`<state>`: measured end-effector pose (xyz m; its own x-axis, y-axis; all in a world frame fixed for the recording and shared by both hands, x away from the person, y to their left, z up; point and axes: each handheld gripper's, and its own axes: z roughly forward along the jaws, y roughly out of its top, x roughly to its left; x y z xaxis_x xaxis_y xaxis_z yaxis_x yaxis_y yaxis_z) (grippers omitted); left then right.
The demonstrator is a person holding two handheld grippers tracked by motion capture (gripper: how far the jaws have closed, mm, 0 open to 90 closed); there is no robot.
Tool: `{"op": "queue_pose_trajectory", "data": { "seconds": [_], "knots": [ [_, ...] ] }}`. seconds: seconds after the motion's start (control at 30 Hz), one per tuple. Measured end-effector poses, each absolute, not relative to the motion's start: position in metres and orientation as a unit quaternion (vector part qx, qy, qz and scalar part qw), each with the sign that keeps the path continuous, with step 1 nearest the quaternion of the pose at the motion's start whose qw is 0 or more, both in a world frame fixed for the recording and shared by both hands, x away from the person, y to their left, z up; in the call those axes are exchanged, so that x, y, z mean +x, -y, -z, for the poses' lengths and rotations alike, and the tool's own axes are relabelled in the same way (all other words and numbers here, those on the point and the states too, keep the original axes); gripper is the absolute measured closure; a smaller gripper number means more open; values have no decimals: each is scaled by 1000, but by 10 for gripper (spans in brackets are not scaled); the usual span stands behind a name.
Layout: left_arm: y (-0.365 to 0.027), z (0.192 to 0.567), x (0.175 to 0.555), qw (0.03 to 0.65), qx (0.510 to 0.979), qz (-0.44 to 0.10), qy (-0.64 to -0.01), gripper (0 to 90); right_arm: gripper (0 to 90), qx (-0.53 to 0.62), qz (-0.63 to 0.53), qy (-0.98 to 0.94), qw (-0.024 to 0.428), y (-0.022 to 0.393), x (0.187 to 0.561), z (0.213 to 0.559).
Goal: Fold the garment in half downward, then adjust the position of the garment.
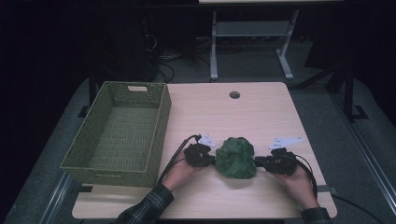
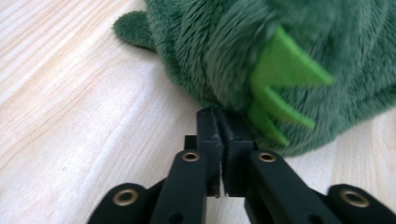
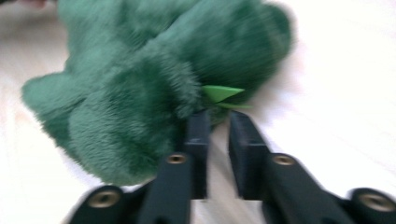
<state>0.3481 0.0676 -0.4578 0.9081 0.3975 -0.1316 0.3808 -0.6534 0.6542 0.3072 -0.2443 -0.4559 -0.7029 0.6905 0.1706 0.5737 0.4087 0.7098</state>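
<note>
A green plush toy [image 1: 236,157] is lying on the tabletop [image 1: 261,112], near its front edge, with a green woven basket [image 1: 119,133] standing well apart to the left. The person is bringing one gripper in from each side: the left gripper [image 1: 208,160] is sitting at the toy's left flank and the right gripper [image 1: 259,162] at its right flank.

In the left gripper view the jaws are standing almost together, a thin slit between them, their tips touching the fur just below a bright green spike [image 2: 280,74]; nothing is lying between them. In the right gripper view the jaws are standing a little apart with bare tabletop showing in the gap, their tips right at the toy's edge and gripping nothing.

The step in hand looks like setting up a two-sided grasp on the toy. The next move probably calls for wider jaws on both sides, a short push into the plush and a firm close before any lift towards the basket.
</note>
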Motion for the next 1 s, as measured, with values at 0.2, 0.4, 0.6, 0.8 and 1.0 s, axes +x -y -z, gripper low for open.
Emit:
{"op": "queue_pose_trajectory", "data": {
  "seconds": [0.2, 0.4, 0.6, 0.8, 1.0],
  "knots": [
    [-78, 448, 343, 360, 910, -19, -203, 639, 475, 412, -386, -820, 91, 266, 300, 460],
    [-84, 437, 343, 362, 912, -12, -192, 436, 260, 430, -362, -819, 119, 279, 294, 463],
    [-82, 428, 340, 382, 908, -4, -172, 320, 134, 445, -347, -815, 133, 287, 294, 470],
    [-72, 420, 338, 388, 911, -7, -139, 196, 71, 451, -334, -815, 148, 288, 295, 477],
    [-58, 415, 340, 391, 913, -14, -111, 159, 23, 447, -330, -815, 163, 285, 295, 481]
  ]
}}
